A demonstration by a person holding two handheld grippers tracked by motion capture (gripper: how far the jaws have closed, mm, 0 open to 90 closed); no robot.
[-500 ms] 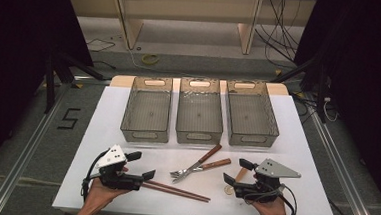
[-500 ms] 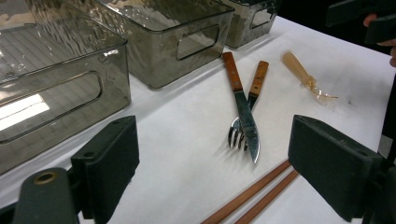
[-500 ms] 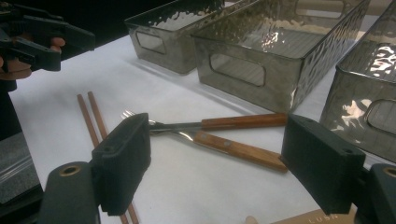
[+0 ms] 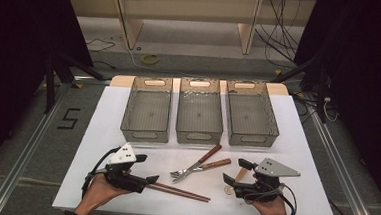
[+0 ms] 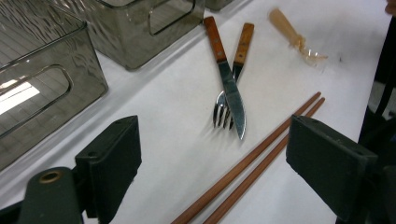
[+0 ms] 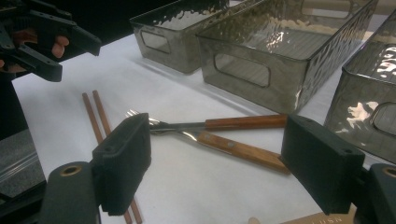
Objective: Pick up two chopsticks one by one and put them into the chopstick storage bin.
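Currently on your counter, left to right: left tongs, spread wide and empty, just over the near end of the chopsticks; knife crossed over fork at centre; clear spoon beside your right tongs, likewise wide open, holding nothing. Far side: three grey bins, in a row.

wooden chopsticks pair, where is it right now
In the high view the brown wooden chopsticks lie flat on the white table, just right of the open left gripper, in front of the crossed knife and fork.
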